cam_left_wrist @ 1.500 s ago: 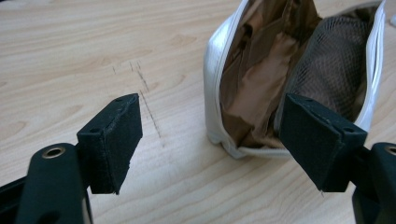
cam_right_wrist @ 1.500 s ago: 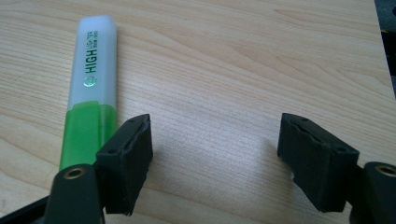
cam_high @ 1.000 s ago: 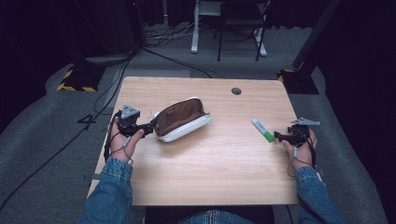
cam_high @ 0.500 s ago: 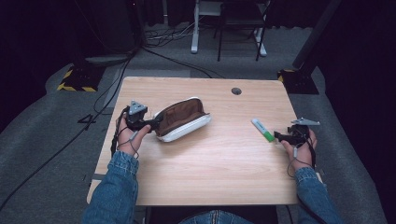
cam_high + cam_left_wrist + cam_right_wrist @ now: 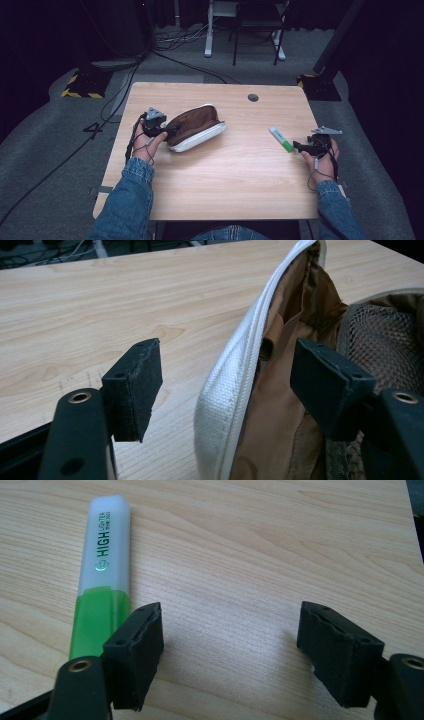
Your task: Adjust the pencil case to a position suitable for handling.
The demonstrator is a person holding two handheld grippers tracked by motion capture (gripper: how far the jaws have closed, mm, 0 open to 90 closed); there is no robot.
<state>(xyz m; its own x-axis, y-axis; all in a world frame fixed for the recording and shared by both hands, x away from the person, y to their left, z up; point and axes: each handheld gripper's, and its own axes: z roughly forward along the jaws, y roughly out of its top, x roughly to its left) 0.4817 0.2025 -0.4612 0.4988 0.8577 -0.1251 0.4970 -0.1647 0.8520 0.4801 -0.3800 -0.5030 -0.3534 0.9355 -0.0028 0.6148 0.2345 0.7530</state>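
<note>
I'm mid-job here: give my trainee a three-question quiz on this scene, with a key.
1. True or false: the pouch is zipped shut.
2. What straddles the pouch's white edge? A) left gripper B) right gripper C) neither
3. Name the thing lying on the table beside the right gripper.

Key
1. False: it gapes open, brown lining showing.
2. A: one jaw stands outside the edge, one inside, pads not yet pressing; the jaws have just been closing.
3. A green highlighter, outside the open jaws.
</note>
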